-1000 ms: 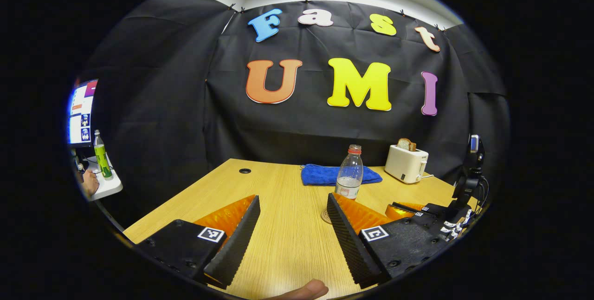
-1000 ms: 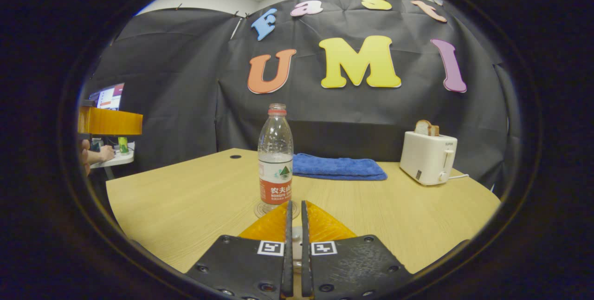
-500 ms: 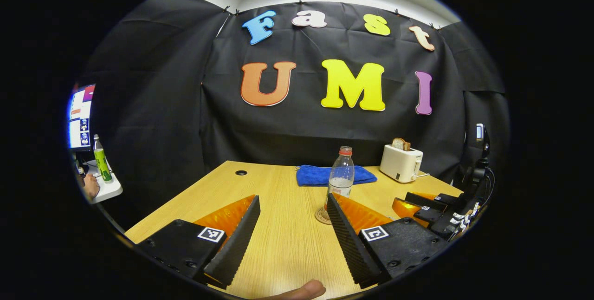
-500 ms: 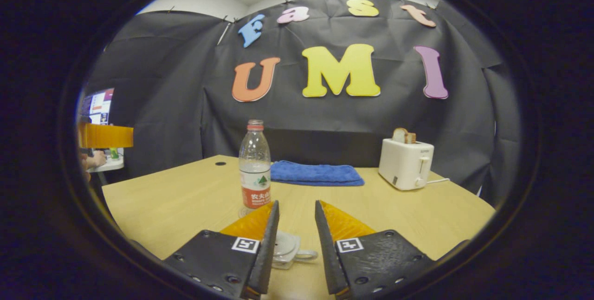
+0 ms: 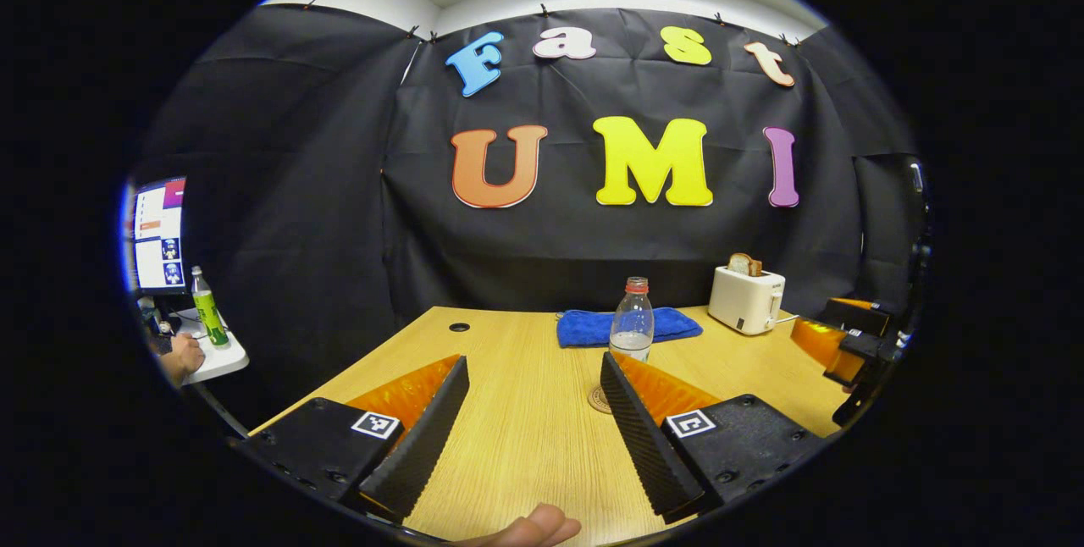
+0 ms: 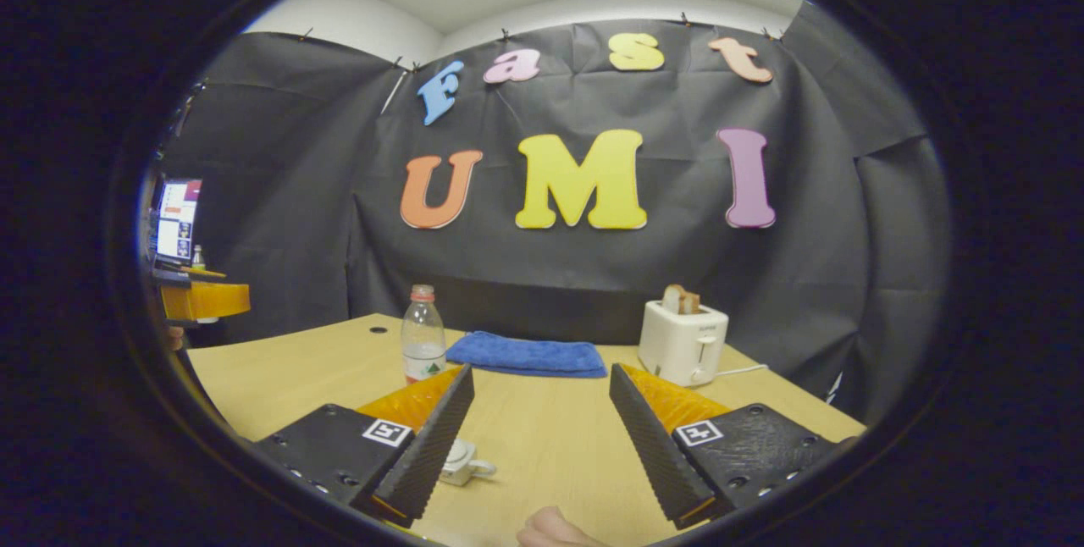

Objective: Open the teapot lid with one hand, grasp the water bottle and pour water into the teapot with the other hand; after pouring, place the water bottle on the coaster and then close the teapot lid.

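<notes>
We read the task as done: water bottle (image 5: 633,320) on coaster (image 5: 600,400), teapot (image 6: 461,462) lidded (partly hidden). Left gripper (image 5: 535,411) and right gripper (image 6: 542,424) both gape, holding nothing. Next: clear the bench (image 5: 525,437).

No words or numbers can be read, square black-and-white marker tags borne by left gripper (image 5: 532,399) and right gripper (image 6: 539,407), water bottle (image 6: 423,346) label print too small

Bare counter (image 5: 525,437) lies open btwn left gripper (image 5: 532,369) fingers, straight fwd to the blue towel (image 5: 593,327). Water bottle (image 5: 633,328) on coaster (image 5: 600,400) blocks the right-fwd lane; toaster (image 5: 745,300) stands far right. In right gripper view, teapot (image 6: 461,462) sits low just beside the left finger of right gripper (image 6: 542,382); middle lane free.
</notes>
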Available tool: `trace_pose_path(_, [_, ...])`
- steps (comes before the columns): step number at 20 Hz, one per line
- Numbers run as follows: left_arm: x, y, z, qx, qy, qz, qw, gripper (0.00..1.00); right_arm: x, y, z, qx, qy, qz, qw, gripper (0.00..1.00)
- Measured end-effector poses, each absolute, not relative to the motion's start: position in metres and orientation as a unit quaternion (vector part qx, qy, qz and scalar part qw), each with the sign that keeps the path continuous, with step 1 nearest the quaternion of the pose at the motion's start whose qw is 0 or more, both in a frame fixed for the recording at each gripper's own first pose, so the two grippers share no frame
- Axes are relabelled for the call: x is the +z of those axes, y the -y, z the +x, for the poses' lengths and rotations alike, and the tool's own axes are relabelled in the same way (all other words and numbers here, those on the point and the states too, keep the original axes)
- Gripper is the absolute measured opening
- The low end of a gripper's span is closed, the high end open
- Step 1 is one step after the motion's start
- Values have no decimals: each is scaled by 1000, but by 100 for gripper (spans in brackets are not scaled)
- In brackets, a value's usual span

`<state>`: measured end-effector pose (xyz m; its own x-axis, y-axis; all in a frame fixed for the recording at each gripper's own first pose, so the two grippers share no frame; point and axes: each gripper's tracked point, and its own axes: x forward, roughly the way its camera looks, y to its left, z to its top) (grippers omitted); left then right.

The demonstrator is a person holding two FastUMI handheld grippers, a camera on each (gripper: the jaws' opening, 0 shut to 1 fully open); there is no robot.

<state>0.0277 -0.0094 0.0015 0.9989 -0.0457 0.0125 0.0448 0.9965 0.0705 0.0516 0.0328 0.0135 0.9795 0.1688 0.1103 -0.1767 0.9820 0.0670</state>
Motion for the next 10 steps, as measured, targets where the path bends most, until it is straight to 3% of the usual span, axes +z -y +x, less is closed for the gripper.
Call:
trace_pose_path(3, [0,11,18,-23,-4,59,998,98,23,-8,36,69,57,24,996,96])
trace_pose_path(10, [22,25,-4,-9,42,87,995,98,19,47,4,24,45,32,998,97])
